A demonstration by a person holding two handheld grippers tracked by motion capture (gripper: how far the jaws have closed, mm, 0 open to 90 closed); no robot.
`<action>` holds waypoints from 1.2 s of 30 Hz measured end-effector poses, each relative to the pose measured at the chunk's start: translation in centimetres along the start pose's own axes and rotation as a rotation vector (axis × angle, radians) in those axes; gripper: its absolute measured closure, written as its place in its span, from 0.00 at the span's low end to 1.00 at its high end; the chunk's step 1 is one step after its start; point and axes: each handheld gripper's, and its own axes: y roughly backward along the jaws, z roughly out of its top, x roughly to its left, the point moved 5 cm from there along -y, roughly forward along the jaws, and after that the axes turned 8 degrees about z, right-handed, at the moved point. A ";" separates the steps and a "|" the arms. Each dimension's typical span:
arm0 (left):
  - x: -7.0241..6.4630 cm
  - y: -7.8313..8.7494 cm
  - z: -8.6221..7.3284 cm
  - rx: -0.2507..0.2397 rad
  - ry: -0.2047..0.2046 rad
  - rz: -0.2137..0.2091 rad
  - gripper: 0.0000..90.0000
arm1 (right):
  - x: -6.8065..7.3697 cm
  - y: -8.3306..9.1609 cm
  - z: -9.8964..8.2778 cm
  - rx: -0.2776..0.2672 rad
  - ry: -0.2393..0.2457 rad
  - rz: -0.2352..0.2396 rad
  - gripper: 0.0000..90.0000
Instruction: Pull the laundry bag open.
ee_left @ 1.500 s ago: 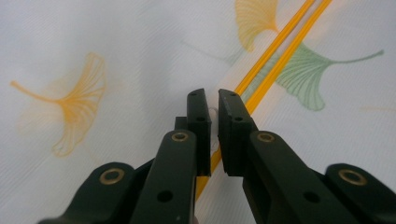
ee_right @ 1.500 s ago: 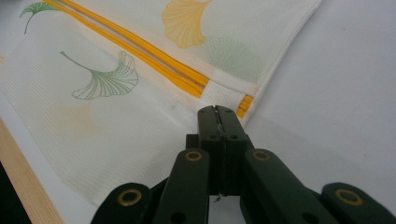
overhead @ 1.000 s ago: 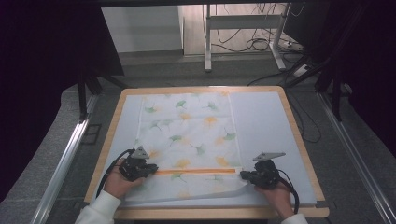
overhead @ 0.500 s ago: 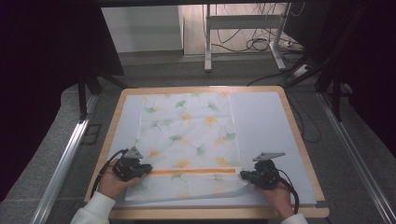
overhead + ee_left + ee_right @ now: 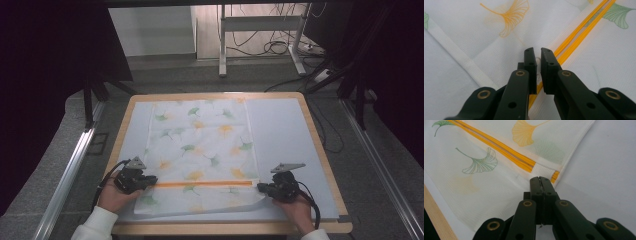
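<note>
No readable text, labels, brands or numbers anywhere. The cloth [image 5: 200, 150] carries only a leaf print and an orange stripe, no lettering.

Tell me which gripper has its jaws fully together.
The right gripper: its jaws meet with no gap, on the bag edge. The left gripper has a slit with a white loop in it.

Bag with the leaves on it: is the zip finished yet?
Nearly, it seems. The bag lies flat, its orange zip one straight line across. The right gripper pinches the bag's edge; the left gripper nips a small white pull at the zip's left end. Left: letting go.
</note>
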 end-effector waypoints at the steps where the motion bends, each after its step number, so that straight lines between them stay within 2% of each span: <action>1: 0.1 0.1 -0.1 -0.001 0.001 -0.003 0.94 | 0.0 0.0 0.0 -0.003 -0.001 -0.001 1.00; 22: 1.6 1.6 -2.1 -0.021 0.054 0.029 0.94 | 0.0 0.0 0.0 0.001 0.000 0.002 1.00; 27: 1.5 1.8 -2.5 -0.021 0.048 0.043 0.94 | 0.0 0.0 0.0 0.001 0.001 0.001 1.00; 32: 1.6 2.2 -2.8 -0.044 0.081 0.033 0.94 | 0.0 0.0 0.0 0.001 0.002 0.001 1.00; 36: 1.6 2.1 -2.8 -0.039 0.070 0.041 0.94 | 0.0 0.0 0.0 -0.001 0.001 -0.002 1.00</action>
